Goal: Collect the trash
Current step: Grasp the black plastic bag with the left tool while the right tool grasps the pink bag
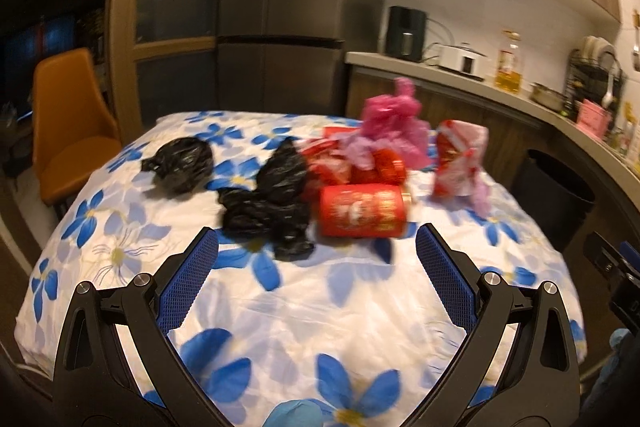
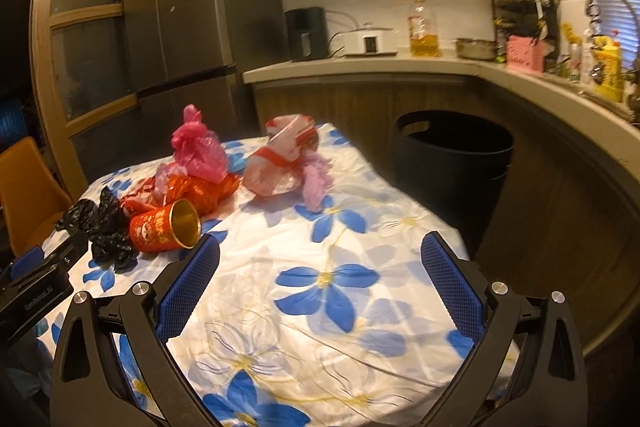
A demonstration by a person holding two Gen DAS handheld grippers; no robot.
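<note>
Trash lies heaped toward the far edge of the counter [image 2: 352,311], which wears a white cloth with blue flowers. A red cup [image 1: 362,211] lies on its side nearest the middle, its gold-lined mouth turned to the right edge. Touching its left flank sprawls a crumpled black bag [image 1: 272,203]; a second, balled black bag [image 1: 180,163] sits apart toward the far left corner. Behind the cup, red wrappers [image 1: 352,163] are piled under a pink bag [image 1: 394,123], and a red-and-white bag [image 1: 460,159] stands just beside them toward the right edge, with a pale purple scrap at its foot.

Left tongs [image 1: 316,255] hover released over the near half of the cloth, empty, the cup and sprawled black bag just ahead between their blue pads. Right tongs [image 2: 320,259] are likewise spread wide and empty above bare cloth near the right edge.

Off the far right corner stands a black bin [image 2: 452,155], on the floor against the kitchen worktop [image 2: 400,65], which carries a dark appliance, a white cooker, an oil bottle [image 2: 422,27] and a dish rack. A tall grey fridge [image 2: 192,7] rises behind; an orange chair [image 1: 68,119] stands off the left edge.

Motion blur smears the print on the cup and wrappers, so it cannot be read. The bin's inside is dark, and its lower part is cut off by the counter.
</note>
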